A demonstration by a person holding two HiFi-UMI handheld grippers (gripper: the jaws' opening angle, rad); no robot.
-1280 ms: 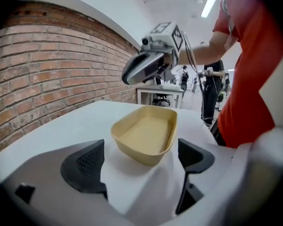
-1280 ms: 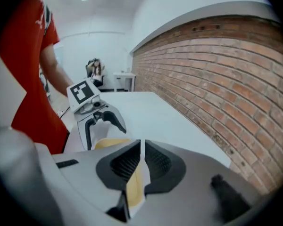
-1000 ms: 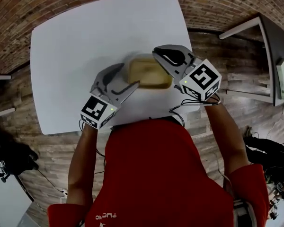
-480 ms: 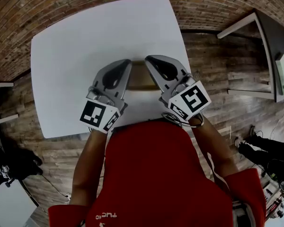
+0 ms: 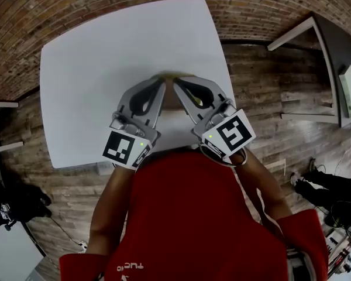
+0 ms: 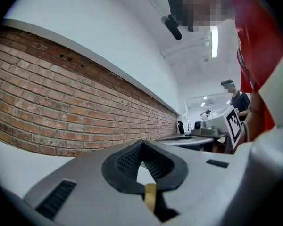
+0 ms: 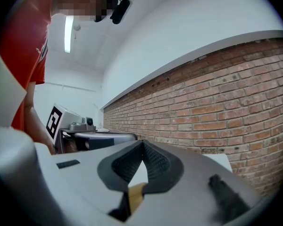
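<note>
Nearest the head camera, a red shirt (image 5: 187, 215) is being worn by the person. Just beyond it the left gripper (image 5: 154, 86) and the right gripper (image 5: 184, 88) are being held side by side, their tips close together. The left gripper's jaws are being pressed shut on a thin tan rim of the tray (image 6: 150, 197), and the right gripper's jaws are being clamped on another strip of the same rim. The tray is being kept between the two grippers over the near part of the white table (image 5: 93, 57); only slivers of its pale yellow wall are being shown. Beyond the table a brick wall (image 7: 217, 102) is being faced. A second ago the left gripper's jaws were being held apart before the tray, and its whole shallow oblong basin was being seen.
</note>
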